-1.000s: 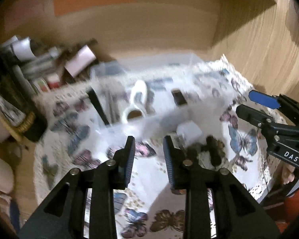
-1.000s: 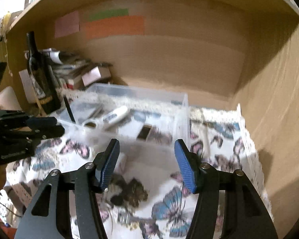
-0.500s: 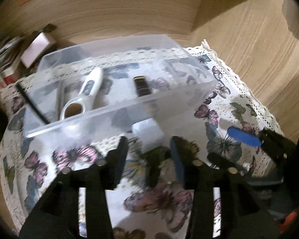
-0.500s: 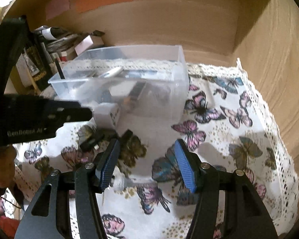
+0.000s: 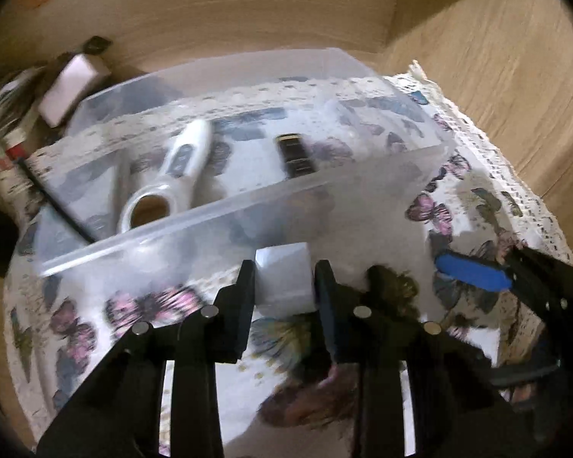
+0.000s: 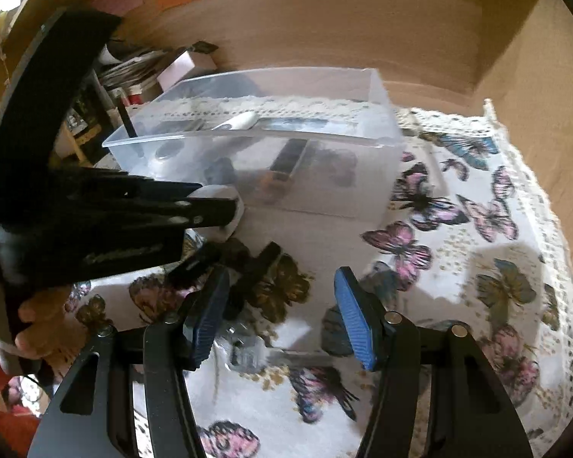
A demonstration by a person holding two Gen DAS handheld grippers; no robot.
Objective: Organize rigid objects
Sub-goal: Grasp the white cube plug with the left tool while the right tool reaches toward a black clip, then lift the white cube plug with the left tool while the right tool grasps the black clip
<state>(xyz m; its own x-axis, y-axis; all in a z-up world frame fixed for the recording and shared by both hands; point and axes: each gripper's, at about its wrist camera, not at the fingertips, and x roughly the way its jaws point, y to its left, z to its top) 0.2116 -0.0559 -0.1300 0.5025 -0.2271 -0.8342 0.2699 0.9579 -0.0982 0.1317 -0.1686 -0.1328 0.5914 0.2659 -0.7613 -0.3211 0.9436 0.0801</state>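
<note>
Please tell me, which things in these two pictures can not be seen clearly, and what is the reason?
- White block, right wrist view: the left tool covers most of it.
- Small clear object, right wrist view: blurred, kind unclear.
- Items behind the clear bin, both views: the frosted wall blurs them.
- Right tool, left wrist view: cut off by the frame edge.

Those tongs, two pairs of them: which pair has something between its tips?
The left tongs, with black tips, have the white block between them, just outside the clear bin. The blue-tipped right tongs stand open over bare cloth.
</note>
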